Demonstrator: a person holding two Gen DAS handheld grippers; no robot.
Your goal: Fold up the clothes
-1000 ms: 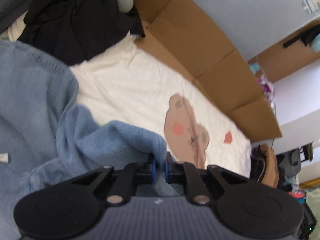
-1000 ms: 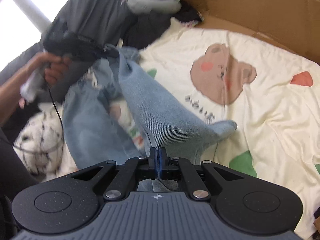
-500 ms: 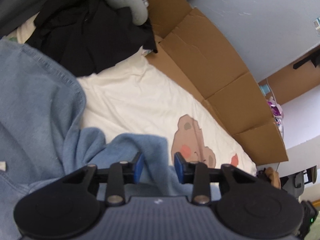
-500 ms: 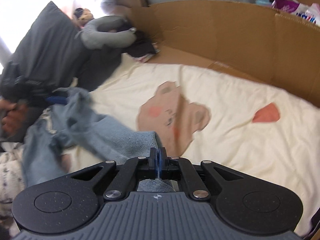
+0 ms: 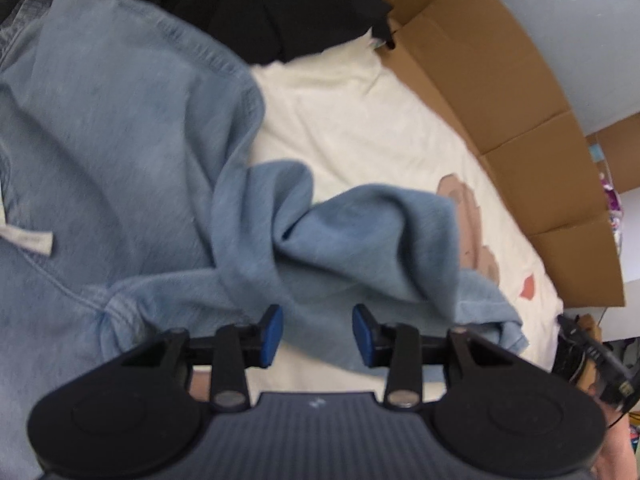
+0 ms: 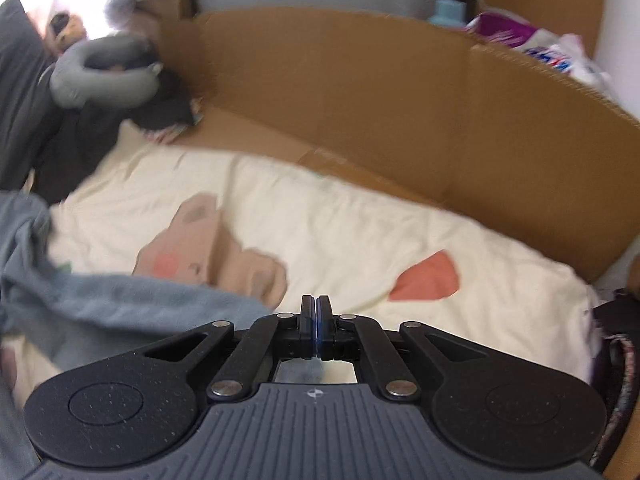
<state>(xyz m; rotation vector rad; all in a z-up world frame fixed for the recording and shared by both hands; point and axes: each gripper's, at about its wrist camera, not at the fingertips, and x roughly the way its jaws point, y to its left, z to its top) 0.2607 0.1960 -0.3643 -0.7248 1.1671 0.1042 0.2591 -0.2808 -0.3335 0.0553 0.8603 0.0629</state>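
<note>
A pair of light blue jeans lies crumpled on a cream blanket with a bear print. My left gripper is open, its blue pads just above a loose fold of the denim, touching nothing. My right gripper is shut; a strip of the jeans runs from the left to its base, and blue cloth shows behind the closed pads, so it seems shut on the jeans' end.
Brown cardboard walls stand along the far side of the blanket. Black clothes and a grey neck pillow lie at the far left. A dark bag sits at the right edge.
My left gripper has opened and let go of the jeans, which dropped onto the blanket. My right gripper stayed shut and swung right, pulling the jeans' end along.
</note>
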